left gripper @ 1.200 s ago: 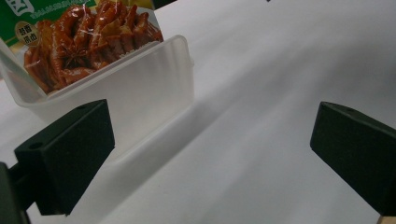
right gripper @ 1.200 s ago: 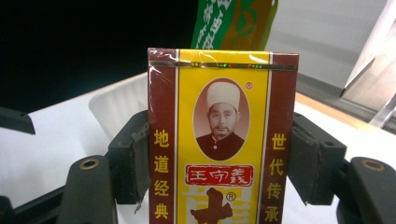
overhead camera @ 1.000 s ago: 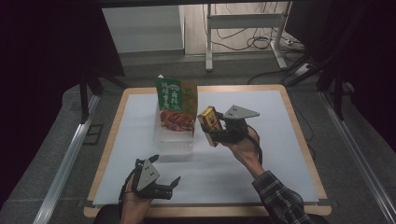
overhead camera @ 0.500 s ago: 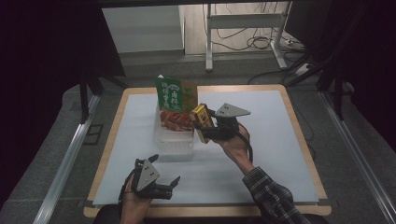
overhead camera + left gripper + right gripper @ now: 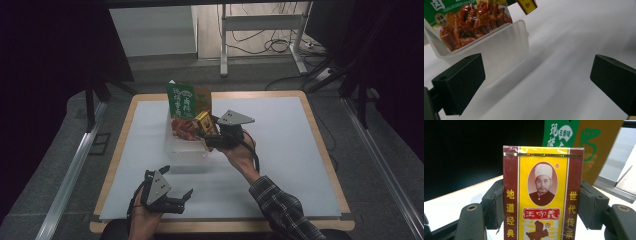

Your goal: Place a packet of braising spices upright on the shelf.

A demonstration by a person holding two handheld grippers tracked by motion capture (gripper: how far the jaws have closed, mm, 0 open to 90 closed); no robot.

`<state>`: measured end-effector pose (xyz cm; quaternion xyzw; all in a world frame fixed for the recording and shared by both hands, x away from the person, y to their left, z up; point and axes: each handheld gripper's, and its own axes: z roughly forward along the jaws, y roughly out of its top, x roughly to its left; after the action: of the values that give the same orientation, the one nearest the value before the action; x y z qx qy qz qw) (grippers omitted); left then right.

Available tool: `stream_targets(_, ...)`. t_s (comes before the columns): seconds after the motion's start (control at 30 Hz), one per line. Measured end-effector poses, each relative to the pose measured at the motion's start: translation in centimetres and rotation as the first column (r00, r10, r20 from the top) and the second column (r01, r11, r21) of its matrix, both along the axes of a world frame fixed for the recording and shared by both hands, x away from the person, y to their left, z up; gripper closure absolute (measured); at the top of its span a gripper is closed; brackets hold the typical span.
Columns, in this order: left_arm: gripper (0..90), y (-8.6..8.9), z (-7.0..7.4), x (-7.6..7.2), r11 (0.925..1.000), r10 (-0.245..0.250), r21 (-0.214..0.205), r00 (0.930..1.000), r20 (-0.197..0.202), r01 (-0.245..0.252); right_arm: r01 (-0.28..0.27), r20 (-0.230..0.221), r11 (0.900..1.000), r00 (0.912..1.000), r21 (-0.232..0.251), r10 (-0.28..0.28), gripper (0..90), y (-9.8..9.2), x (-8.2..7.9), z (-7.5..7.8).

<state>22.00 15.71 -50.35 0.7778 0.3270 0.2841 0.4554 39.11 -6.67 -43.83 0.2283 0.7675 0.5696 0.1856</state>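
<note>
My right gripper [image 5: 204,131] is shut on a small yellow and maroon box [image 5: 203,121] [image 5: 543,195], held over the right side of a clear plastic bin [image 5: 185,145] [image 5: 499,47]. A green and red snack packet [image 5: 182,107] [image 5: 471,20] stands upright in that bin. The box's printed face fills the right gripper view, both jaws pressing its sides. My left gripper [image 5: 175,197] [image 5: 536,85] rests low near the table's front edge, open, with nothing between its jaws. In the left gripper view the bin is ahead to the left and the box's corner [image 5: 527,5] hangs above it.
A white mat [image 5: 280,150] covers the wooden table [image 5: 320,150]. The bin stands at the middle back of the mat. A metal frame and cables [image 5: 260,35] lie on the floor beyond the table. Dark surroundings flank both sides.
My right gripper has carried the box leftward, from right of the bin to over its right side. The left gripper has stayed put.
</note>
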Motion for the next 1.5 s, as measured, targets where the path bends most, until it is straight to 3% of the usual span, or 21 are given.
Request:
stream_targets(0.47, 0.0, 0.0, 0.0, 0.0, 1.0000, -0.003, 0.007, 1.0000, 0.002, 0.003, -0.017, 0.016, 0.9999, 0.9997, 0.002, 0.017, 32.0, 2.5, 0.5, -0.5)
stream_targets(0.83, 0.0, -0.1, 0.0, 0.0, 0.9999, -0.008, 0.010, 1.0000, 0.001, 0.008, -0.031, 0.004, 0.9993, 0.9995, 0.020, 0.031, 32.0, 4.1, 0.8, -1.4)
stream_targets(1.13, 0.0, -0.2, 0.0, 0.0, 0.9995, -0.015, 0.026, 0.9999, 0.000, 0.015, -0.046, -0.020, 0.9983, 0.9987, 0.035, 0.047, 32.0, 4.7, 0.5, -2.4)
stream_targets(1.5, 0.0, -0.4, -0.1, 0.0, 0.9992, -0.015, 0.036, 0.9999, 0.000, 0.015, -0.028, -0.096, 0.9994, 0.9949, 0.019, 0.030, 32.3, 4.1, 0.5, -3.9)
